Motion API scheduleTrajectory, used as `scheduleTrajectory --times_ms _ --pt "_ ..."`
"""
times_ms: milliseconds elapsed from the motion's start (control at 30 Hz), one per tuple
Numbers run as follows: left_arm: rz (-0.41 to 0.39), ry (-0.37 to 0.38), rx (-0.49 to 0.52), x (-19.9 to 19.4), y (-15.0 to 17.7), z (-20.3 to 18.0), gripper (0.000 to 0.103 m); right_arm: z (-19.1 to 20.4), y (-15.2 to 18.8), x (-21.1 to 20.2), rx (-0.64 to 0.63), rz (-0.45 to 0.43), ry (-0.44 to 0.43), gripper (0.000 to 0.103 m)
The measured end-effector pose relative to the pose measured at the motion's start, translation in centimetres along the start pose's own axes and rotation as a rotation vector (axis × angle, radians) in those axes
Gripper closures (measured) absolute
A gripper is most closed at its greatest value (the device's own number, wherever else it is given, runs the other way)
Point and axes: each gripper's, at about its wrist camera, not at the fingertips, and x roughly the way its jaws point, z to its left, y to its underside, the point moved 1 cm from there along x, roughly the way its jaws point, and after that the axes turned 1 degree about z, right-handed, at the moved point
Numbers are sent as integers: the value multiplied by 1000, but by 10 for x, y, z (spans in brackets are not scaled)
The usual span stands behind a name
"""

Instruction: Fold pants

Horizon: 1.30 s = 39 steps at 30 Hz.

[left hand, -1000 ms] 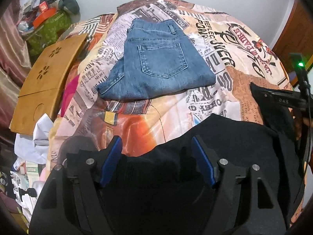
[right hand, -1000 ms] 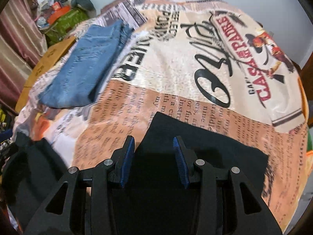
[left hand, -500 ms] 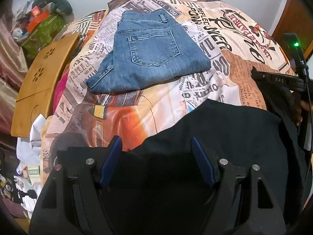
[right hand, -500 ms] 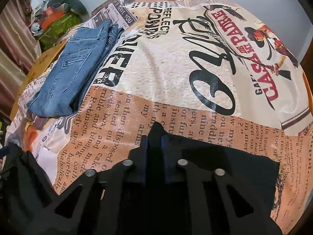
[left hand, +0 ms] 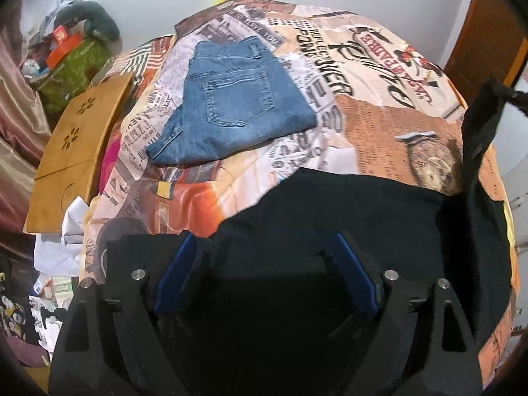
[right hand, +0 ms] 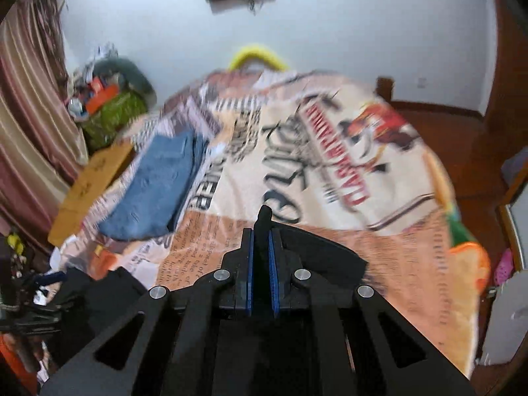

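Black pants [left hand: 346, 217] lie spread over the near part of a printed bed cover [left hand: 379, 125]. My left gripper [left hand: 262, 241] hovers over them. Its jaws are opening, with black cloth below and between the blue pads [left hand: 175, 277] but not pinched. My right gripper [right hand: 261, 234] is shut on an edge of the black pants [right hand: 316, 254], and a tuft of cloth sticks out past its tips. In the left wrist view that lifted corner [left hand: 485, 105] hangs in the air at the right. Folded blue jeans [left hand: 237, 99] rest farther back on the bed.
A wooden board [left hand: 76, 138] leans at the bed's left side, with a green bag [left hand: 76, 66] of clutter behind it. White cloth and papers [left hand: 56, 247] lie on the floor at left. A striped curtain [right hand: 29, 115] hangs left; a wooden door [left hand: 485, 49] stands right.
The right gripper closed on the pants' edge, then rose and tipped up, lifting that corner off the bed. The left jaws spread wider and the left hand shifted a little.
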Motion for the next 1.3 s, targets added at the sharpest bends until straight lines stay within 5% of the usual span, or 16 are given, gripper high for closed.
scheduleTrajectory --times_ms 300,567,1033,1300 --pt "28 16 106 -13 22 -55 14 -37 23 -101 19 -113 67 96" --pt "98 70 199 -5 53 -111 14 -70 76 -137 57 -88 106 96" --pt "82 68 129 -3 67 -121 5 -120 211 -100 218 119 170 96" --pt "89 79 127 -4 66 -118 5 -121 245 -88 259 176 206 88"
